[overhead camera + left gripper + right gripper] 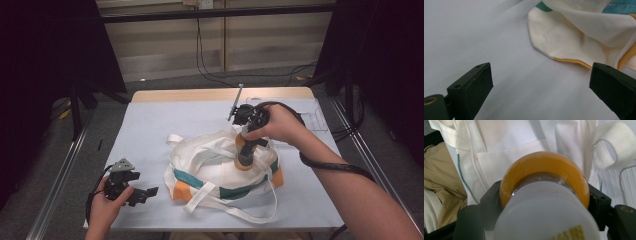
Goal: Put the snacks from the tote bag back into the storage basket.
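The right tool clamps an orange-and-white bottle above the tote bag; the left tool gapes, empty. Slack fabric could tip the bottle.

light: bright overhead | room edges dark | near bottle blurred

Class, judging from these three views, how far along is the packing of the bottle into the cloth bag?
Done: the right gripper has clamped an orange bottle with a white cap and holds it over the white cloth bag with teal and orange trim. In hand: lowering it toward the bag. Left: the bottle is not yet inside or released, and the left gripper, open, rests beside the bag, holding nothing.
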Demonstrator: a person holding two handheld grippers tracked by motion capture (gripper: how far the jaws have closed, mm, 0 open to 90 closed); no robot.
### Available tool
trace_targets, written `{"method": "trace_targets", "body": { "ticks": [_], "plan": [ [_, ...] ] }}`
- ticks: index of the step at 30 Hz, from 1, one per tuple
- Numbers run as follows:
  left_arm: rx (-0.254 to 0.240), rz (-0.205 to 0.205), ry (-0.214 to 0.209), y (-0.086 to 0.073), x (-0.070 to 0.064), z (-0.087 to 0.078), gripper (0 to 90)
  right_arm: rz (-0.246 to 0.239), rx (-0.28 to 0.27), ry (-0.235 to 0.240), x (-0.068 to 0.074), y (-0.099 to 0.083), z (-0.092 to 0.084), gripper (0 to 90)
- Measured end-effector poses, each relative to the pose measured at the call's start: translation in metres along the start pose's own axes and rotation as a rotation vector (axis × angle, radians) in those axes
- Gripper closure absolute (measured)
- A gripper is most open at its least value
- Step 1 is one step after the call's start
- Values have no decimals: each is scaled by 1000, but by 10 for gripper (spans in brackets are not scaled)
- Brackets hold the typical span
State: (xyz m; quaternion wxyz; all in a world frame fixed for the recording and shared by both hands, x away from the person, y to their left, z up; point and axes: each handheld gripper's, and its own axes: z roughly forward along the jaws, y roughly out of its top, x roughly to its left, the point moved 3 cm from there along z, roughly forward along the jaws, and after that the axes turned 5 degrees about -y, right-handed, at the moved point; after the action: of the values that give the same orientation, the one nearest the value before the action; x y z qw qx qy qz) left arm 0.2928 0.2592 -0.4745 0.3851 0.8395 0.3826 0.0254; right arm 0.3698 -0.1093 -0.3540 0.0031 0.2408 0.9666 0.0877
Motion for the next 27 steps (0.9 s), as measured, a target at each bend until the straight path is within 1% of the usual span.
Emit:
{"method": "trace_targets", "body": {
  "ticks": [3,4,7,9,12,13,20,24,27],
  "plan": [
    [1,0,2,0,0,0,46,10,-1,3,-1,0,-4,297],
    [3,0,-2,0,0,-1,46,22,-4,6,-2,0,-8,297],
    [1,-1,0,0,0,0,46,28,-1,6,-3,-1,-11,297],
    [13,6,-5,0,0,0,46,37,4,4,-4,-1,-16,297],
    [12,3,-3,0,0,1,46,37,3,0,-6,-2,-18,297],
    [13,1,-5,0,-1,1,46,43,-5,5,-7,-2,-21,297],
    [13,2,-5,0,-1,1,46,47,-5,4,-8,-2,-30,296],
    [10,3,-5,0,-1,1,46,61,-19,3,-10,-2,-37,297],
    [13,4,-5,0,-1,0,46,59,-13,4,-11,-3,-40,297]
  ]
}}
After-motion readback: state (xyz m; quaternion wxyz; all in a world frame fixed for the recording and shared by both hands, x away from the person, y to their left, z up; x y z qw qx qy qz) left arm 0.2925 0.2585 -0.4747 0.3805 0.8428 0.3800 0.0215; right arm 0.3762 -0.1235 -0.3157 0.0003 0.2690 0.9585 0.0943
